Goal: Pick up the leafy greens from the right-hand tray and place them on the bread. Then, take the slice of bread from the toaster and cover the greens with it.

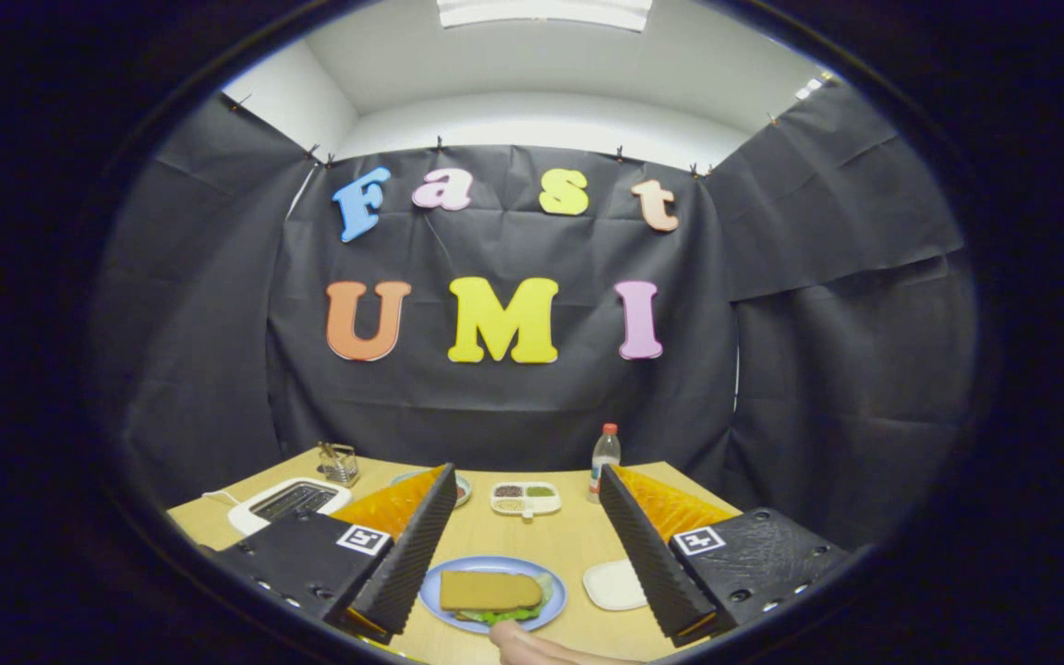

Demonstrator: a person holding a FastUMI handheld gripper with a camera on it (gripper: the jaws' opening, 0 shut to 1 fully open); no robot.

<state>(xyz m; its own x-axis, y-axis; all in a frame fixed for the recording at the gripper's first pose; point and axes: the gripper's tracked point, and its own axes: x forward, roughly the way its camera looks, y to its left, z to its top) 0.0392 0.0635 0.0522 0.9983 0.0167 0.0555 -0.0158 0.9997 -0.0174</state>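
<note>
Your gripper [532, 554] fingers gape wide, empty, above the tan bread slice [489, 589] covering green leaves [506, 613] on the blue plate [434, 610]; dipping down could knock it askew.

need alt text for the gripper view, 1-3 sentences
The open gripper hangs over a wooden table, its fingers either side of a blue plate where a slice of bread covers leafy greens. A hand reaches in near the plate; beyond stand a white toaster, a bottle and a condiment tray.
</note>
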